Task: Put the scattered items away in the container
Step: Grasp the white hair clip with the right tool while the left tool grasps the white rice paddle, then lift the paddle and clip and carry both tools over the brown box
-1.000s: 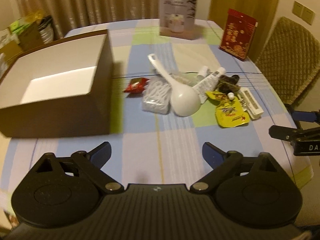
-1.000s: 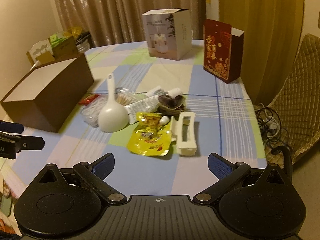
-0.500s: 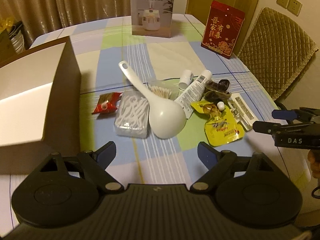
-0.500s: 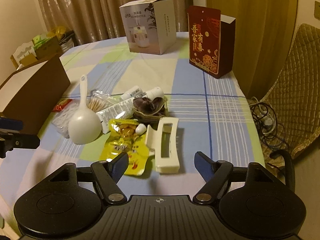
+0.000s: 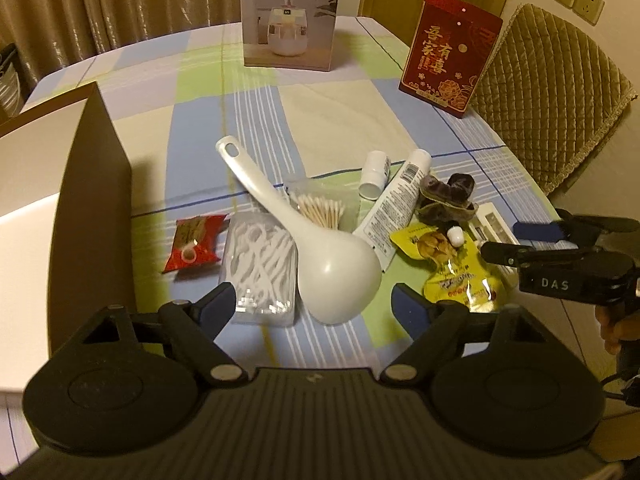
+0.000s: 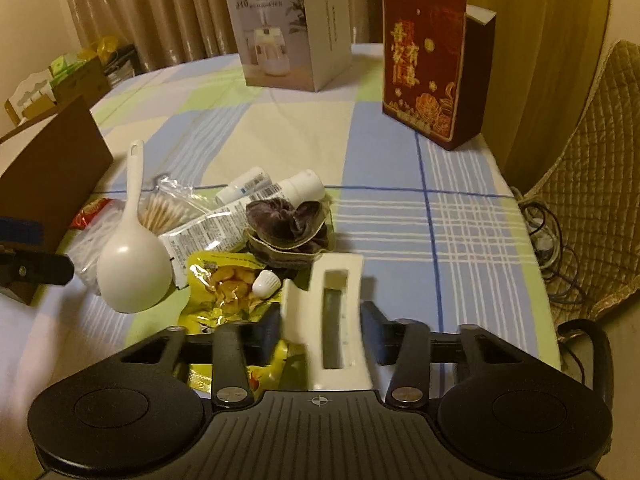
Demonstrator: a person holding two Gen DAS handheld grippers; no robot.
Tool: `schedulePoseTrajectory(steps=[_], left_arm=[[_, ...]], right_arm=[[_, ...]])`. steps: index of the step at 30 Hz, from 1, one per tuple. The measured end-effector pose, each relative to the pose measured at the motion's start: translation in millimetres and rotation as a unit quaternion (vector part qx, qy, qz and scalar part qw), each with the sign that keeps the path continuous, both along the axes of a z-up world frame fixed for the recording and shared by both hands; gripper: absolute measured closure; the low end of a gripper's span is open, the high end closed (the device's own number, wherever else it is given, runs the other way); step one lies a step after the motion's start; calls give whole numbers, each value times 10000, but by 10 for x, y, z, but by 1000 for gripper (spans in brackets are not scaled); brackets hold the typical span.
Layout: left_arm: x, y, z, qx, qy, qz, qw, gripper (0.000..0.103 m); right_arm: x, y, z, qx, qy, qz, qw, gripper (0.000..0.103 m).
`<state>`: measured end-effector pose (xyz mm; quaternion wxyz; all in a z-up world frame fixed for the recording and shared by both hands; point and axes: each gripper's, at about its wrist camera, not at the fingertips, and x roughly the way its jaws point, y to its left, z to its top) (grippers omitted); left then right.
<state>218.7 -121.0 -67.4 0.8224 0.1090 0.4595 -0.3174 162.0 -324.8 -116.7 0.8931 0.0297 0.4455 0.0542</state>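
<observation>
Right gripper (image 6: 320,338) jaws straddle the cream rectangular plastic case (image 6: 338,312) lying beside the yellow pouch (image 6: 224,296), contact unclear; left gripper (image 5: 308,304) spread above the white plastic ladle (image 5: 320,256): centre, squeeze squarely, lift straight.

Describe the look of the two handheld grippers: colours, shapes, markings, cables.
Both are matte black plastic. The left gripper has a ribbed body, two round discs, silver pivot screws and blue-padded fingers. The right gripper matches it, with a small crosshair mark; the left view shows white "DAS" lettering on its side. A black cable loops beside it.
</observation>
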Motion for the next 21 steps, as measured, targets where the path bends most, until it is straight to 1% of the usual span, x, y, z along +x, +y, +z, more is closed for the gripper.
schedulePoseTrajectory(steps=[2,6,9,11,16,17,18,20,21], left_arm=[[71,-28,-12,-14,24,-13,10000,22],[265,-76,-41,-76,102,93,9999,27],[480,-102,-57,-183,245,349,9989,33],[617,-130,-55,-275,316,545,9976,34],[894,-280,-93,-209,390,918,9948,37],[950,-307,-121,-165,422,1009,9939,45],[995,-325,-151,-141,461,1092,9928,48],[1090,-373,-211,-11,531,1256,9907,52],[1116,-399,-228,35,501,1286,9904,53]], right_arm=[[16,-19,-5,-1,8,-60,10000,59],[19,-135,5,60,47,-289,9996,59],[21,-253,26,47,80,-504,9987,59],[29,-317,39,68,103,-622,9980,59],[80,-353,42,129,124,-698,9974,59],[88,-350,37,143,120,-702,9974,59],[98,-345,35,150,108,-703,9974,59],[116,-341,37,152,92,-697,9974,59],[123,-342,36,157,86,-695,9974,59]])
